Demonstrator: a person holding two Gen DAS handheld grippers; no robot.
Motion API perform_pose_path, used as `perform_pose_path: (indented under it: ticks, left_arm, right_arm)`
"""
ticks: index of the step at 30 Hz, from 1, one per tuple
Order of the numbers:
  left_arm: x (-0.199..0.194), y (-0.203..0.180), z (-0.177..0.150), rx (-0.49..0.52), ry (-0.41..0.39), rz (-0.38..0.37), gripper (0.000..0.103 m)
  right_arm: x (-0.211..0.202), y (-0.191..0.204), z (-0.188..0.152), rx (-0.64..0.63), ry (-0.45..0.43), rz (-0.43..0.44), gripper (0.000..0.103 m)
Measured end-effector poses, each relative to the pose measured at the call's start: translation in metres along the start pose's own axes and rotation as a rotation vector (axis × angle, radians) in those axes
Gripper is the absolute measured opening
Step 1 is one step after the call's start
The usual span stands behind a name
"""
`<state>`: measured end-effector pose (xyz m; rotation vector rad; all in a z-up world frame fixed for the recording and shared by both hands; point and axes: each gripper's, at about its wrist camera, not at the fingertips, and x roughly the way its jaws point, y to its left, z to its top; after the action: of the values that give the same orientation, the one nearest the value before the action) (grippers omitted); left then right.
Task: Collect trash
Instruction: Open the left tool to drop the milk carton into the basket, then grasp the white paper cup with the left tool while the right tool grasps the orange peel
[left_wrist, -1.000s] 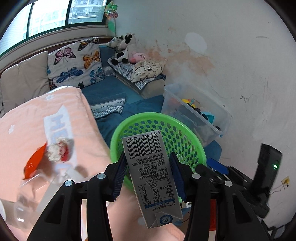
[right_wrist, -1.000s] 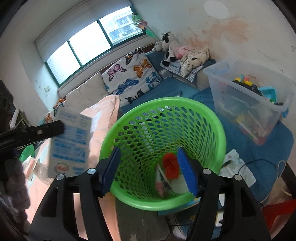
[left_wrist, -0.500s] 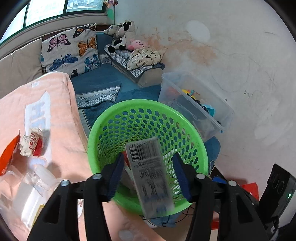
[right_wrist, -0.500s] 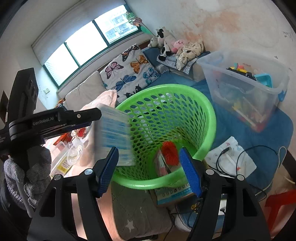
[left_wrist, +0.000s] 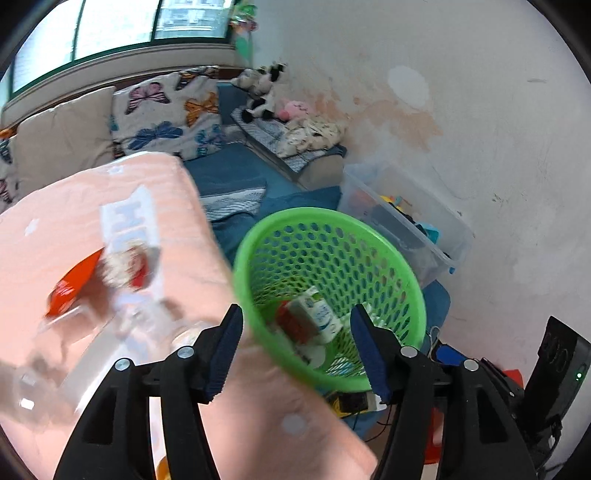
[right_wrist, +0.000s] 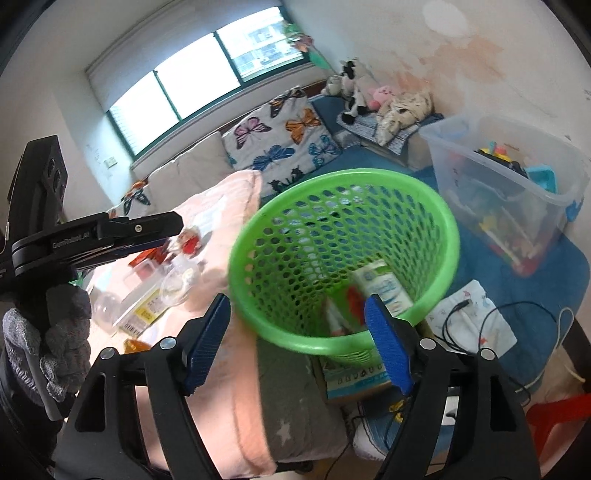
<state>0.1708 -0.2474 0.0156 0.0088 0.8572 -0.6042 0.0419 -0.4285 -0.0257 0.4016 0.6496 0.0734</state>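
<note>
A green mesh basket (left_wrist: 258, 258) stands beside a pink blanket (left_wrist: 74, 206). A white milk carton (left_wrist: 321, 314) lies inside it on red and white wrappers, and the right wrist view shows the carton (right_wrist: 384, 286) too. My left gripper (left_wrist: 295, 314) hovers above the basket's near rim, its jaws opening with nothing held between them. My right gripper (right_wrist: 297, 301) is over the basket (right_wrist: 454, 236), jaws also opening and empty. On the blanket lie an orange wrapper (left_wrist: 70, 284), a crumpled red-white wrapper (left_wrist: 125, 267) and clear plastic (left_wrist: 37, 373).
A clear bin of toys (right_wrist: 517, 184) stands right of the basket on a blue mat. Cables and a white cloth (right_wrist: 476, 317) lie by its base. Butterfly pillows (right_wrist: 280, 144) and plush toys (right_wrist: 354, 88) line the back. A gloved hand (right_wrist: 48, 332) grips the left tool.
My left gripper let go of the milk carton, which dropped into the basket. Both grippers' jaws spread wider. The left view swung back toward the blanket.
</note>
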Motion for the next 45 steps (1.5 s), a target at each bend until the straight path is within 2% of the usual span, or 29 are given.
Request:
perform_pose_path:
  ticks: [3,13,18,24,32,39,45]
  left_arm:
    - [-0.016,0.015,-0.010,-0.024,-0.013,0.012,0.059]
    - [-0.061,0.071,-0.045,-0.096,-0.047,0.136,0.059]
    - [-0.085,0.104,-0.062,-0.165,-0.067,0.186,0.059]
    - [-0.103,0.138,-0.082,-0.222,-0.076,0.250,0.059]
    - [-0.116,0.179,-0.107,-0.310,-0.069,0.297,0.059]
    - [-0.120,0.200,-0.126,-0.349,-0.059,0.332,0.064]
    - [-0.120,0.216,-0.123,-0.370,-0.072,0.348,0.064]
  right_arm:
    - [0.002,0.014,-0.003,-0.027,0.008,0.012,0.078]
    - [0.017,0.060,-0.018,-0.098,0.059,0.074,0.079]
    - [0.028,0.086,-0.025,-0.142,0.088,0.115,0.079]
    - [0.044,0.119,-0.036,-0.193,0.136,0.173,0.079]
    - [0.065,0.167,-0.057,-0.305,0.200,0.230,0.079]
    - [0.092,0.190,-0.066,-0.376,0.239,0.229,0.071]
    - [0.107,0.190,-0.068,-0.369,0.263,0.217,0.059]
